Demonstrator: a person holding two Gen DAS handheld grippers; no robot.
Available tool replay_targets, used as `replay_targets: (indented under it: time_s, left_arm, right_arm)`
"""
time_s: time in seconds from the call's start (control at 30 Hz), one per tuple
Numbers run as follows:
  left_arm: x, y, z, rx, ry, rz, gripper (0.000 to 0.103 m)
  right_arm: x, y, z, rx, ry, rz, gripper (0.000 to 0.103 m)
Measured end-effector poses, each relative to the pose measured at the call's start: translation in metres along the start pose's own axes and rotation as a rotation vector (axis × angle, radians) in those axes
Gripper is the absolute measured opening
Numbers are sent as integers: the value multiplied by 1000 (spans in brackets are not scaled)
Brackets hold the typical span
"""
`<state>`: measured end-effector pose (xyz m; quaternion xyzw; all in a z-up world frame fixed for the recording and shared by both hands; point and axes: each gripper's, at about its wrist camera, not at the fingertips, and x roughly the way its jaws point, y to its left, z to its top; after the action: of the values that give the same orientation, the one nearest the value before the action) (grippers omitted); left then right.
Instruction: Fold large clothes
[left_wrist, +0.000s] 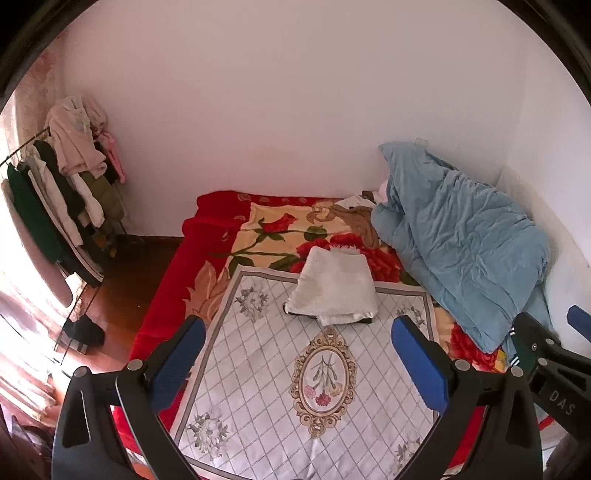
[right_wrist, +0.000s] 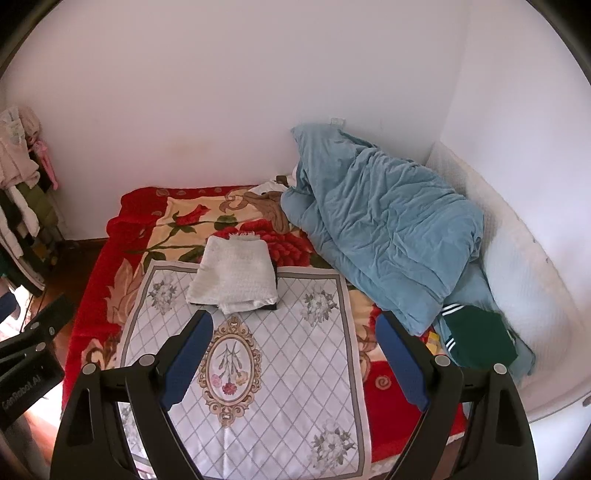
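I held both grippers, left gripper (left_wrist: 297, 354) and right gripper (right_wrist: 293, 350), open and empty, short of the folded white fluffy garment (left_wrist: 334, 286) lying straight ahead, nearer my right.

This is a bedroom in a home. A bed (left_wrist: 162, 295) fills the corner between plain white walls (left_wrist: 295, 92), spread with a red blanket (right_wrist: 177, 218) printed with roses and a quilted white mat (right_wrist: 258, 369) with flower motifs. A rumpled blue duvet (right_wrist: 388, 229) is heaped against the wall, with a folded white towel (right_wrist: 232, 277) and a green garment (right_wrist: 480, 339) lying on the bed. Beside the bed, on a dark wooden floor (left_wrist: 122, 273), stands a clothes rack (left_wrist: 55, 192) crowded with hanging coats and a pink robe (left_wrist: 77, 140).
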<state>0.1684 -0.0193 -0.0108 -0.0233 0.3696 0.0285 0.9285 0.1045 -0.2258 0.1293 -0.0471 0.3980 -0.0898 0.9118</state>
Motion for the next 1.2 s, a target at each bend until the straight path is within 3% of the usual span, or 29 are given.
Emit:
replay_targets:
  time_s: [0.33,1.2]
  left_arm:
    - [-7,1,-2,3,-16,-2,103]
    - [-19,2,0,0,-19,-13,103]
  right_arm:
    - [-9,1,9,8,-18,43,93]
    - [-20,4,1,6,-25,48,93]
